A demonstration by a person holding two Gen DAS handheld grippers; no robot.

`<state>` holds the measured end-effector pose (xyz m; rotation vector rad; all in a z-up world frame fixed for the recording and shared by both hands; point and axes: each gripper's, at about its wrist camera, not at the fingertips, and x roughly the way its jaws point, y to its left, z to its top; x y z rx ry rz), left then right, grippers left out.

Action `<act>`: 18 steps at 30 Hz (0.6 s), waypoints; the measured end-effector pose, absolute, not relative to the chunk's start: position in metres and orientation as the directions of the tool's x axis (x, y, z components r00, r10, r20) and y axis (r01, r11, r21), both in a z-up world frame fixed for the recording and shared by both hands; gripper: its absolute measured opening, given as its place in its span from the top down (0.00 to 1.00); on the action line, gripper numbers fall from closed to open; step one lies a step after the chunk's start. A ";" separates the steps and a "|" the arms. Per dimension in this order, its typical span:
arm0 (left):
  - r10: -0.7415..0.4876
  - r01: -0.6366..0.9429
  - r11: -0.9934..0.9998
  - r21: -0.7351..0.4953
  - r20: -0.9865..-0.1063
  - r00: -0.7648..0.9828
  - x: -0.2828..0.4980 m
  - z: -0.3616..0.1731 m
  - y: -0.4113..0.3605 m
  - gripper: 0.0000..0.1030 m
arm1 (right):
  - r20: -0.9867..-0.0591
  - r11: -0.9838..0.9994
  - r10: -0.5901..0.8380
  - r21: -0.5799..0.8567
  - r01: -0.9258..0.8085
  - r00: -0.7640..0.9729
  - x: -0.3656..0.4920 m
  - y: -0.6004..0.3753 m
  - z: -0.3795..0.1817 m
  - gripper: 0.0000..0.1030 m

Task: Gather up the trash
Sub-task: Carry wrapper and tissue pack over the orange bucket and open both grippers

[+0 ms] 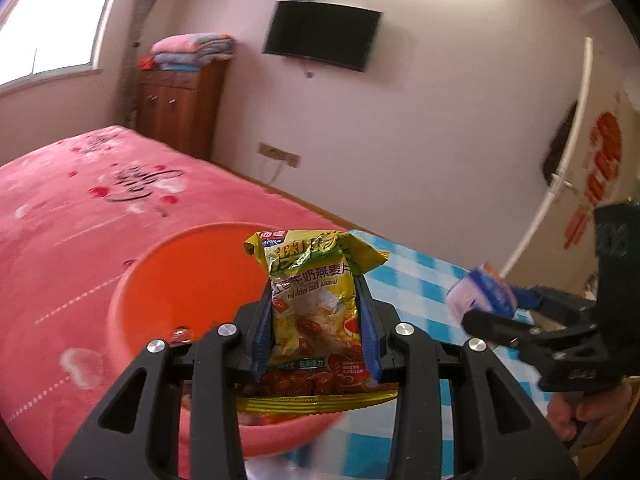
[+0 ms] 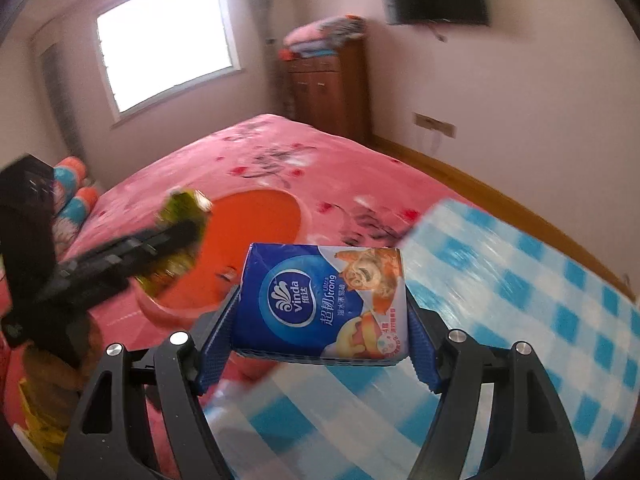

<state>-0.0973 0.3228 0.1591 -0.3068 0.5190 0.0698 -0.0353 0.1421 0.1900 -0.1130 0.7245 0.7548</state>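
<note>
Pink bedding (image 1: 60, 208) fills the room behind your work, and an orange basin (image 1: 176, 280) sits on the bed at the edge of the blue-checked desk (image 2: 520, 320), most likely as the trash bin. Your left hand-held gripper (image 1: 316, 320) is clamped on a yellow oatmeal packet (image 1: 312, 296), carried upright above the basin's near rim so it can fall in. Your right hand-held gripper (image 2: 320, 320) pinches a blue tissue pack (image 2: 320, 300) across its width, over the desk edge and short of the basin.
</note>
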 end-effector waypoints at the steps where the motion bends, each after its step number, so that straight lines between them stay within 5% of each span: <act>1: 0.000 -0.157 0.950 -0.271 -0.503 0.864 -0.097 0.157 0.327 0.63 | -0.633 0.717 0.598 0.146 -0.682 0.493 -0.035 0.156 0.193 0.29; 9: 0.052 -0.242 0.929 -0.281 -0.546 0.836 -0.093 0.143 0.357 0.61 | -0.649 0.647 0.623 0.112 -0.754 0.437 -0.027 0.225 0.186 0.27; 10: 0.059 -0.253 0.926 -0.280 -0.555 0.830 -0.093 0.140 0.358 0.58 | -0.650 0.645 0.623 0.112 -0.756 0.435 -0.025 0.228 0.182 0.22; 12: 0.080 -0.276 0.920 -0.278 -0.555 0.828 -0.095 0.139 0.358 0.25 | -0.652 0.666 0.608 0.108 -0.738 0.453 -0.020 0.229 0.175 0.13; 13: 0.110 -0.298 0.917 -0.264 -0.553 0.826 -0.096 0.140 0.358 0.19 | -0.647 0.673 0.611 0.120 -0.730 0.457 -0.019 0.226 0.173 0.13; 18: 0.146 -0.327 0.912 -0.248 -0.548 0.823 -0.099 0.139 0.359 0.12 | -0.612 0.704 0.633 0.200 -0.682 0.474 -0.014 0.201 0.172 0.13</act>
